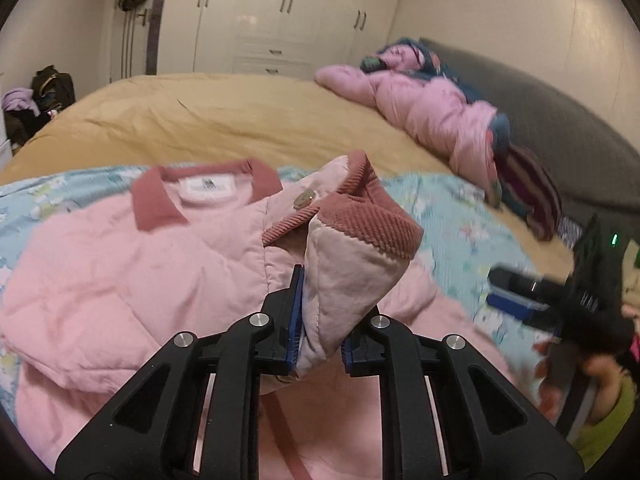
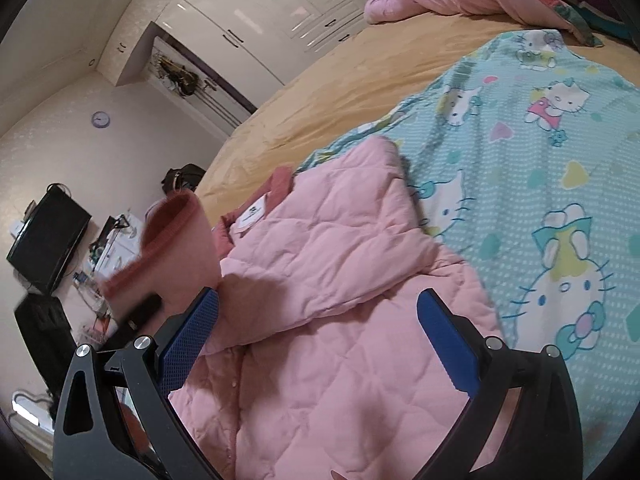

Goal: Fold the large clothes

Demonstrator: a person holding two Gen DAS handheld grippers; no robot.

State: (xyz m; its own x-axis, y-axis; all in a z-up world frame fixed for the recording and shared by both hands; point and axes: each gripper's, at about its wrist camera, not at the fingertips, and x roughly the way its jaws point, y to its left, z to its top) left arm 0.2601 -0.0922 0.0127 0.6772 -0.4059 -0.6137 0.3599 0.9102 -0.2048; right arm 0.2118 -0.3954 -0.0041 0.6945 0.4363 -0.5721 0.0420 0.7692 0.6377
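A pink quilted jacket (image 1: 120,272) with a dark pink collar lies on a blue cartoon-print sheet (image 1: 460,224) on the bed. My left gripper (image 1: 320,320) is shut on the jacket's sleeve (image 1: 352,272) just below its dark pink ribbed cuff and holds it lifted above the jacket body. In the right wrist view the jacket (image 2: 320,320) lies spread below my right gripper (image 2: 320,344), which is open and empty above it. The lifted sleeve cuff (image 2: 168,248) shows at the left there. The right gripper also shows blurred at the right of the left wrist view (image 1: 520,292).
A tan bedspread (image 1: 240,120) covers the bed. A heap of pink and dark clothes (image 1: 440,112) lies at its far side by a grey headboard (image 1: 560,128). White wardrobes (image 1: 280,12) stand behind. A black TV and cluttered desk (image 2: 52,240) lie left of the bed.
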